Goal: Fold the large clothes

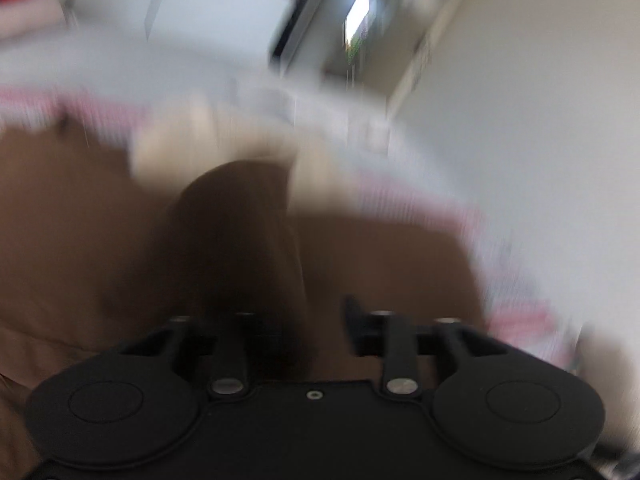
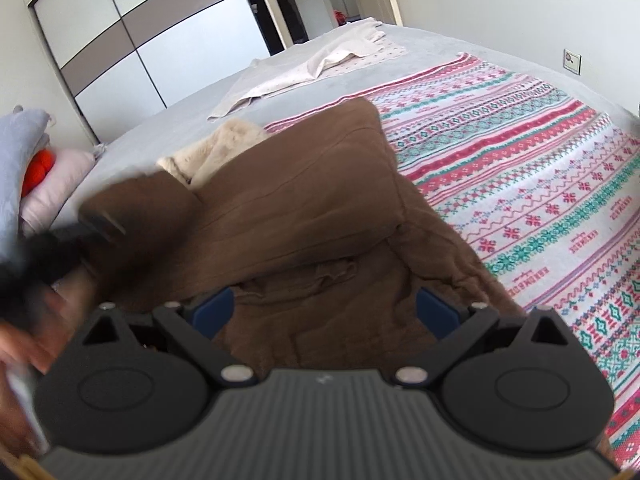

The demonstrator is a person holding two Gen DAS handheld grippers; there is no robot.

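Observation:
A large brown jacket [image 2: 304,200] with a cream fleece lining [image 2: 224,148] lies partly folded on the bed. My right gripper [image 2: 324,306] hovers open just over its near part; the blue pads [image 2: 212,308] stand wide apart and press on nothing. The left wrist view is badly blurred. There my left gripper [image 1: 314,312] has its jaws apart, with a dark fold of the brown jacket [image 1: 240,232] just ahead of them and a gap beside the right finger [image 1: 354,316]. In the right wrist view the left gripper [image 2: 92,224] is a dark blur at the jacket's left edge.
The jacket lies on a red, green and white patterned blanket [image 2: 520,168] over a grey bed [image 2: 168,120]. A pale cloth [image 2: 320,64] lies farther back, pillows [image 2: 60,176] at the left. Wardrobe doors [image 2: 140,40] and a wall stand beyond. A hand [image 2: 20,344] shows low left.

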